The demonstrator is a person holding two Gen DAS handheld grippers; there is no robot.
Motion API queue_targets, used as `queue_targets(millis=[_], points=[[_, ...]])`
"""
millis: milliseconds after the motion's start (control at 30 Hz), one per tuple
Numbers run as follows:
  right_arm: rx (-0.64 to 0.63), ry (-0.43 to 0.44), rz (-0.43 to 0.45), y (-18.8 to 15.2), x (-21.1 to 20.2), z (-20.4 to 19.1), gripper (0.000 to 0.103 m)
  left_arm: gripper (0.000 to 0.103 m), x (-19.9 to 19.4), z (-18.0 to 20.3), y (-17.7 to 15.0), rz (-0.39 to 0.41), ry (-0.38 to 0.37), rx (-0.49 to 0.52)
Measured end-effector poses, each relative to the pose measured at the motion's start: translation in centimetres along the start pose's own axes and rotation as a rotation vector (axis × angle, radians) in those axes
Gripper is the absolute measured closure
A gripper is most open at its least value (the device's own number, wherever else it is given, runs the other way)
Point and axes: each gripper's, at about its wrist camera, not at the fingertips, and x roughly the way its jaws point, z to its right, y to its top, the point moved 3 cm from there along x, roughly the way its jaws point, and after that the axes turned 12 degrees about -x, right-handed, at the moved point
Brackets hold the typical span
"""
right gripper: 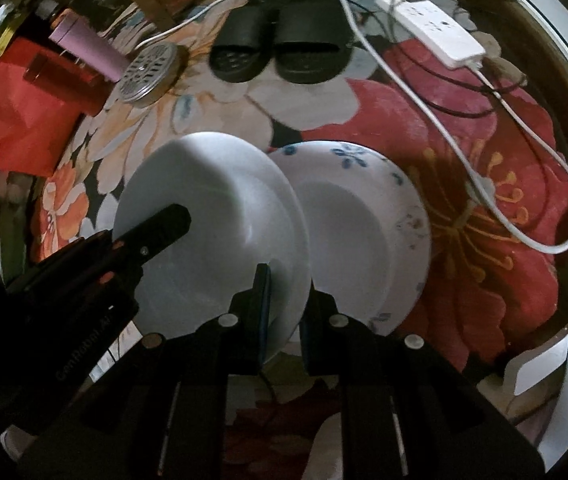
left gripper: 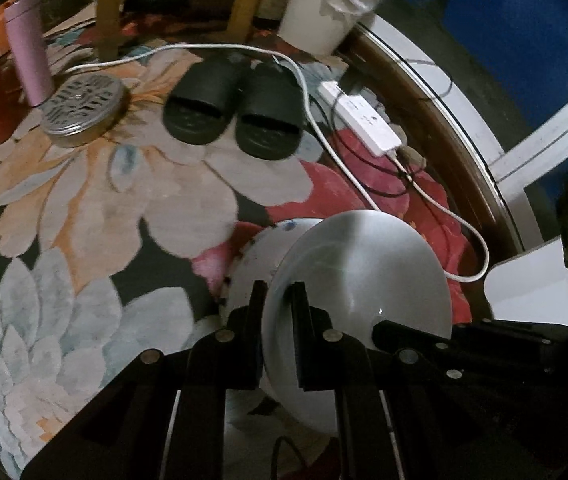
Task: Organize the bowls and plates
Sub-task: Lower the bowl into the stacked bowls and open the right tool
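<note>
- While both grippers point steeply down over the floral rug (left gripper: 83, 208), each one pinches the rim of the same plain white bowl (right gripper: 219, 216), which hangs tilted above the floor.
- Left gripper (left gripper: 279, 292): its fingers (left gripper: 257, 300) are closed on the bowl's edge, one on each side of the rim; in the right wrist view this gripper (right gripper: 171, 220) enters from the left and reaches over the bowl's near side.
- Right gripper (right gripper: 288, 280): its fingers (right gripper: 261, 284) are likewise clamped on the rim, at the bowl's lower right edge.
- Just beside and partly behind the bowl lies a white plate with blue flower marks (right gripper: 364, 216), flat on the rug; in the left wrist view only a sliver of it (left gripper: 267, 240) shows past the bowl (left gripper: 364, 272).
- Whether the bowl's edge touches that plate cannot be told, since the overlap is blurred.
- Farther off on the rug sits a pair of black slippers (left gripper: 235, 116), side by side.
- To their left are a round metal perforated lid (left gripper: 83, 108) and a pink tumbler (left gripper: 29, 48), standing close together.
- A white power strip (left gripper: 360, 120) lies to the right of the slippers, and a white cable (left gripper: 364, 188) trails from it across the red flower of the rug.
- A red box (right gripper: 23, 112) sits at the left edge of the right wrist view.
</note>
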Motion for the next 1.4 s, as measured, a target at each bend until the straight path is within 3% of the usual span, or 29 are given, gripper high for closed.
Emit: queue_targets(millis=[367,567,867,1067,1200,1300,1367,1400], points=[[0.066,-0.010,-0.063,-1.5,1.8,3.6,0.090,0.089,4.1,2.3,-1.2,-0.081,0.033,0.079],[0.072,-0.003,-0.062,-1.6,1.7,3.8,0.088,0.080,4.4,2.6,-1.4,-0.079,0.045,0.090],[0.068,-0.012,-0.051,-1.4,1.5,4.1,0.087,0.078,3.7,3.1,-1.0,-0.054,0.025,0.104],[0.088,-0.005,-0.053,-1.3,1.4,4.2,0.086,0.057,3.3,3.1,-0.9,-0.042,0.010,0.099],[0.109,0.016,-0.062,-1.3,1.3,4.5,0.085,0.031,2.7,2.2,-0.3,-0.030,-0.014,0.062],[0.116,0.019,-0.065,-1.3,1.0,4.5,0.083,0.029,1.9,1.5,0.2,-0.006,-0.025,0.040],[0.115,0.020,-0.057,-1.3,0.6,4.5,0.075,0.022,1.6,1.2,0.5,-0.002,-0.033,0.032],[0.113,0.028,-0.048,-1.2,0.3,4.4,0.069,0.013,1.5,1.1,0.5,0.001,-0.038,0.030]])
